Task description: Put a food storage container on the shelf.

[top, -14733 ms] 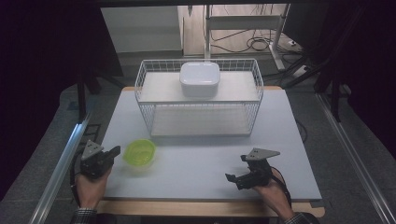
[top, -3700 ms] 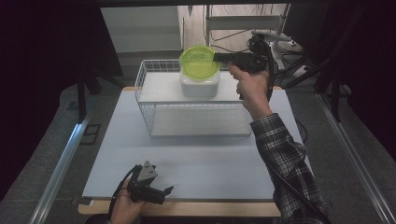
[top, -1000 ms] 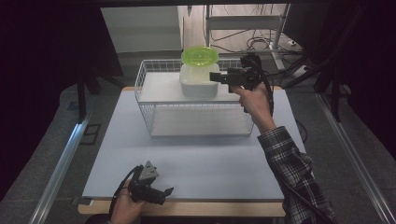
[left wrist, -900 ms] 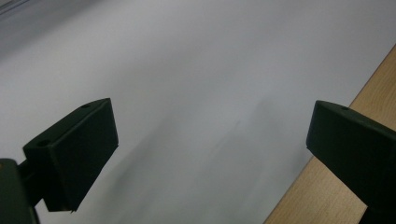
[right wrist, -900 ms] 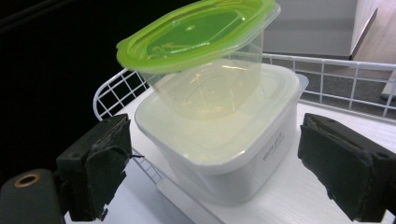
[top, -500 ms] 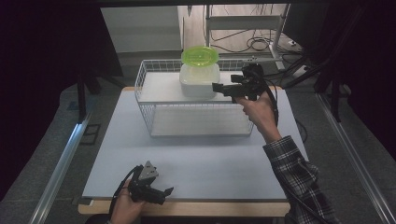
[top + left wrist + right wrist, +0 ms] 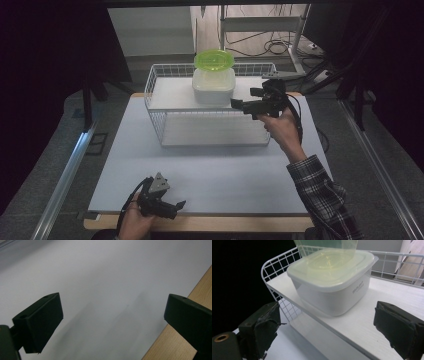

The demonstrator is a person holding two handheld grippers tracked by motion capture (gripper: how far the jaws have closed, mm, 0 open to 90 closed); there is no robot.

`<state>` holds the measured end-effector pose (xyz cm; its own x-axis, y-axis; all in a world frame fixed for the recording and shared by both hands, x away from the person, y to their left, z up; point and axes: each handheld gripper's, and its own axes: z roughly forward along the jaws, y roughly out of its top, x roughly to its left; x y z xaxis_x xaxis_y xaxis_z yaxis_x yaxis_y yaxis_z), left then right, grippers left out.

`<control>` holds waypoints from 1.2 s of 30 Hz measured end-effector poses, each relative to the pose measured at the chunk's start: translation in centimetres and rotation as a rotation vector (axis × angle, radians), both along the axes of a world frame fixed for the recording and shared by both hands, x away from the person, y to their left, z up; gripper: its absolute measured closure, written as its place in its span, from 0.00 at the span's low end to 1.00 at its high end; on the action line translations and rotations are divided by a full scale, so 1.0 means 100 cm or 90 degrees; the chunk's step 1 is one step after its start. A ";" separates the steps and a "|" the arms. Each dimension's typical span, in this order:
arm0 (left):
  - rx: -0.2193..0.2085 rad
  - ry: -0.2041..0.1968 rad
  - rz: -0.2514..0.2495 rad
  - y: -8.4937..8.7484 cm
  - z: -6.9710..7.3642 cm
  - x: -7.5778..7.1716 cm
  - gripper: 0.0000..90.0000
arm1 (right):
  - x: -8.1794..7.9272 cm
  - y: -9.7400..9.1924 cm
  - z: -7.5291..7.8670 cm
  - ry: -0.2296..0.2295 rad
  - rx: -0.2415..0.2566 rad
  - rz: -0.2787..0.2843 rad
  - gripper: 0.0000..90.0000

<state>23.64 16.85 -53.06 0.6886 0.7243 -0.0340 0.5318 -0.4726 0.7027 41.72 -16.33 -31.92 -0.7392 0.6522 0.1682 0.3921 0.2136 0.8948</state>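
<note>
Green bowl (image 7: 214, 59) sits atop white lidded container (image 7: 332, 280); side print unreadable. Right gripper (image 7: 239, 104) and left gripper (image 7: 176, 205): jaws wide open, empty.

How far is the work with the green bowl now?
Done: the green bowl sits on the white container in the wire basket. In hand: nothing; the right gripper is open beside the container, the left gripper open near the table edge. Nothing looks left.

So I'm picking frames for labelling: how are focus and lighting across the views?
High view: dark surroundings, table evenly lit, slightly soft. Left gripper view: soft jaw shadows on the mat. Right gripper view: container sharp, near jaws blurred, black background at left.
</note>
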 end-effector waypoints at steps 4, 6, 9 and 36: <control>0.000 -0.001 0.000 0.000 0.000 0.000 0.02 | -0.007 -0.001 -0.007 -0.005 -0.014 0.008 0.07; 0.000 -0.001 0.001 0.000 0.000 0.000 0.02 | -0.009 -0.002 -0.010 -0.004 -0.017 0.011 0.06; -0.001 -0.002 0.001 0.000 0.000 0.000 0.02 | -0.012 -0.002 -0.014 -0.007 -0.023 0.013 0.06; 0.001 -0.001 0.002 0.000 0.000 0.000 0.02 | -0.040 -0.012 -0.050 -0.017 -0.056 0.029 0.04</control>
<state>23.61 16.85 -53.05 0.6867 0.7263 -0.0310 0.5318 -0.4727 0.7027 37.75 -17.53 -36.90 -0.7715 0.6298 0.0908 0.3561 0.3090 0.8819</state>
